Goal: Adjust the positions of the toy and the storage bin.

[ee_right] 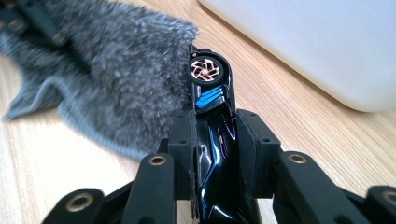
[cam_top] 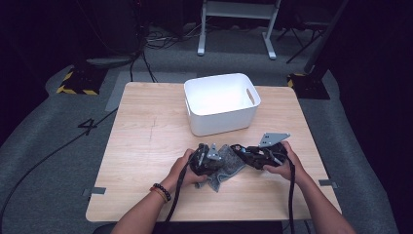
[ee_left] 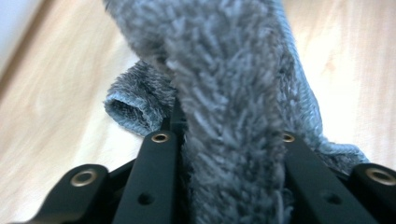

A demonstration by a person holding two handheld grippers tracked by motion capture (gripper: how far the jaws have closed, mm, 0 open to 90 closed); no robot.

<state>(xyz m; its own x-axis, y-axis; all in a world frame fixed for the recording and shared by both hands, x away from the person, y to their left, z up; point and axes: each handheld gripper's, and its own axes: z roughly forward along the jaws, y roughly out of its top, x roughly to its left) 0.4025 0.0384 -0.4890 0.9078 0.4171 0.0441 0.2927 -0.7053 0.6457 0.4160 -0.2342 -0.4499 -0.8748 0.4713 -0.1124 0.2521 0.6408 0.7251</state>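
- The table (cam_top: pixel 146 146) is pale wood, with the person's forearms coming in from its near edge.
- A white bin (cam_top: pixel 221 103) stands toward the far side, well apart from the hands — nothing shows inside it.
- The grey cloth (cam_top: pixel 229 163) lies near the front edge, between the two grippers. It is soft, fluffy and limp — light, and it will sag and drape wherever it is not held. A bunched fold gives more to grip than a single edge.
- The left gripper (ee_left: pixel 224 154) is pinching a thick fold of that cloth, its jaws pressed into the pile on both sides.
- The right gripper (ee_right: pixel 215 140) is clamped on a small toy car (ee_right: pixel 211 93), black and glossy with blue stripes, its nose touching the cloth.
- The car looks hard, light and slick, so it could slip or twist; the flat body sides, where the jaws now sit, seem the best hold, clear of the wheel (ee_right: pixel 205 69).
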